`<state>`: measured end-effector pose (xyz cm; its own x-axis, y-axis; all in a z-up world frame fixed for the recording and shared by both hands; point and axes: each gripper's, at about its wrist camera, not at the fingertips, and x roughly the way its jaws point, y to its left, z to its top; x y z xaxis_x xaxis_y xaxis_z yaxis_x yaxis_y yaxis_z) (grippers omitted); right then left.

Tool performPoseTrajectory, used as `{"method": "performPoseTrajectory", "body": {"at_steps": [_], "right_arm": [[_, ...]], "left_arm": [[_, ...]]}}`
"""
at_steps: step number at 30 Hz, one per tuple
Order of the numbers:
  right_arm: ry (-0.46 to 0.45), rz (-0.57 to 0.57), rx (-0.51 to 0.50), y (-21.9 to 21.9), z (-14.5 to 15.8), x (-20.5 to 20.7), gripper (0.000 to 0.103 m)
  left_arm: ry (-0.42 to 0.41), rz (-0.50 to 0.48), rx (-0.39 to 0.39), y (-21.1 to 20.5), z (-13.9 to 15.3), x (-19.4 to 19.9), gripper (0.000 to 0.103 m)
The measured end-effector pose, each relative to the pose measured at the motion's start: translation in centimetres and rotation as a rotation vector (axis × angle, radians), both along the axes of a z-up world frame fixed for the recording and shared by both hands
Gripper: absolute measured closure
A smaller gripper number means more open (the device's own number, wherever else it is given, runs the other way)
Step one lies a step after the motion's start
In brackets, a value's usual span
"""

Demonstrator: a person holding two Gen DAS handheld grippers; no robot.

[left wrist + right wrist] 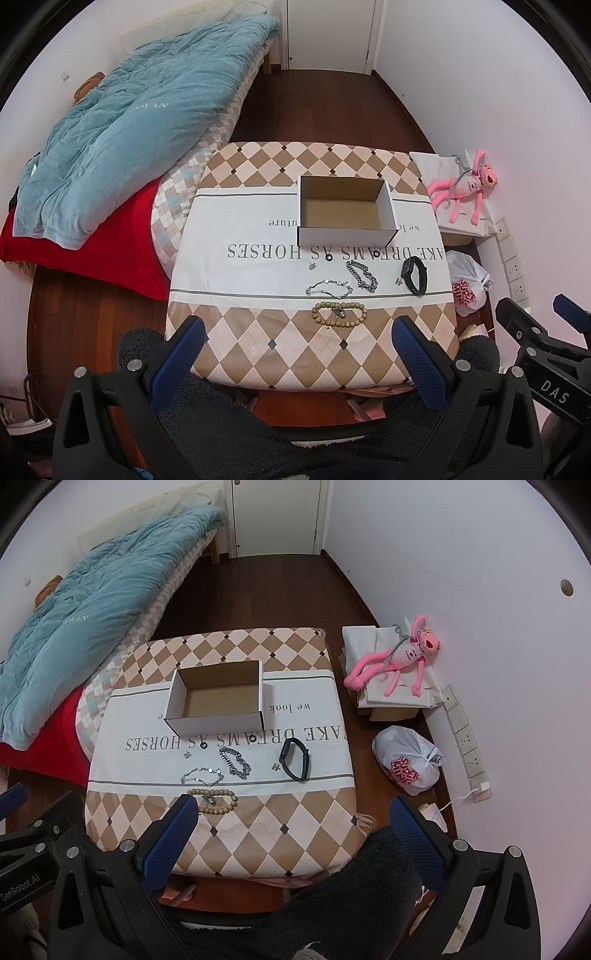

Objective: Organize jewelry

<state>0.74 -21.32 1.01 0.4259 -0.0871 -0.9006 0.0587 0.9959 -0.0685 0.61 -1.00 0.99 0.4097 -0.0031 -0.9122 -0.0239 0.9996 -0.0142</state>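
1. On the left side of the room there's a bed (122,155) under a rumpled blue quilt (140,122), dark wood floor (314,107) all around and a closed white door (330,33) at the far end.
2. Middle of it all is a table (258,350) in a diamond-print cloth with upside-down lettering, so it's probably read from the far side.
3. An open, empty cardboard box (345,210) sits on the far half. My guess is it's where everything's meant to end up.
4. By the right wall: a pink plush (465,184) and a tied plastic bag (467,282) (just clutter).
5. Left gripper (297,350) and right gripper (291,830) both hover over the near edge, spread wide, holding nothing. Looks like nothing's been sorted yet.
6. The jewelry lies loose between box and grippers: black band (415,275), wooden bead bracelet (340,314) nearest, chunky chain (364,275), thin silver bracelet (328,288).
7. Tiniest bits: two dark rings (328,258) by the lettering, and small silver pieces (earrings, maybe) I can't identify.
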Motion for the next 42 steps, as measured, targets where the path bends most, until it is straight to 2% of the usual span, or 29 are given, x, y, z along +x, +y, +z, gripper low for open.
{"method": "performPoseTrajectory", "body": {"at_steps": [11, 15, 19, 23, 29, 37, 42], "right_arm": [[-0.014, -0.006, 0.003, 0.0, 0.2, 0.0, 0.0], [-0.018, -0.012, 0.008, -0.1, -0.2, 0.0, 0.0], [-0.014, -0.052, 0.011, -1.4, -2.1, 1.0, 0.0], [0.021, -0.105, 0.013, -3.2, -5.2, 2.9, 0.0], [0.113, -0.153, 0.045, -5.9, -12.2, 6.0, 0.0], [0.165, -0.139, 0.04, -6.2, -19.5, 9.4, 0.021], [0.206, -0.109, 0.03, -5.5, -23.2, 11.3, 0.033]], "left_arm": [[-0.012, 0.008, -0.005, -0.3, 0.3, 0.2, 0.0], [-0.021, 0.017, 0.012, -0.2, -0.7, 1.4, 0.0], [-0.02, 0.04, 0.039, 0.1, -2.9, 3.4, 0.0], [0.021, 0.052, 0.06, 0.3, -6.8, 5.6, 0.0], [0.11, 0.039, 0.085, 0.1, -13.3, 7.6, 0.0], [0.195, 0.028, 0.079, -0.5, -19.7, 9.5, 0.0], [0.211, 0.033, 0.091, -0.3, -21.9, 10.5, 0.0]]}}
